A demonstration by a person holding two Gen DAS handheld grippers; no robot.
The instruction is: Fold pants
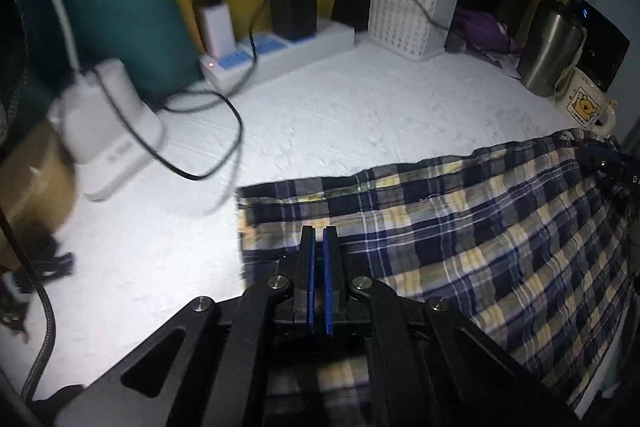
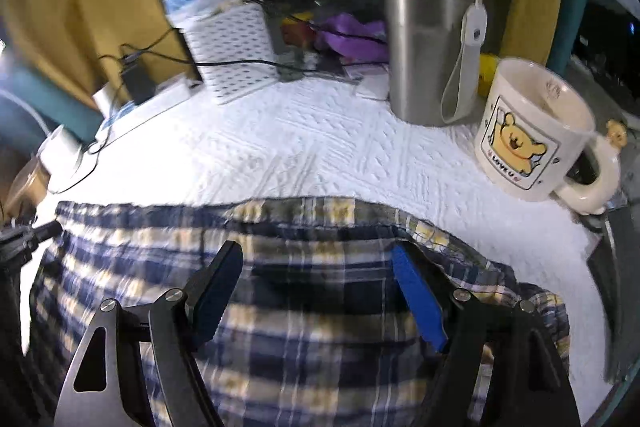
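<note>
The plaid pants [image 1: 460,227], navy, white and yellow, lie on the white textured table cover [image 1: 320,115]. My left gripper [image 1: 319,233] hangs over the pants' left end with its blue-padded jaws nearly together; I see no cloth between them. In the right wrist view the pants [image 2: 304,307] fill the lower half, their far edge folded into a straight line. My right gripper [image 2: 316,255] is wide open just above the cloth, its jaws either side of a patch of plaid, empty. The left gripper's tip [image 2: 24,235] shows at the far left edge.
At the back stand a white basket [image 1: 412,15], a power strip [image 1: 280,47] with chargers and black cables, a steel tumbler [image 2: 428,39] and a bear mug [image 2: 532,127] close to the pants' right end. A white charger block [image 1: 108,123] sits left.
</note>
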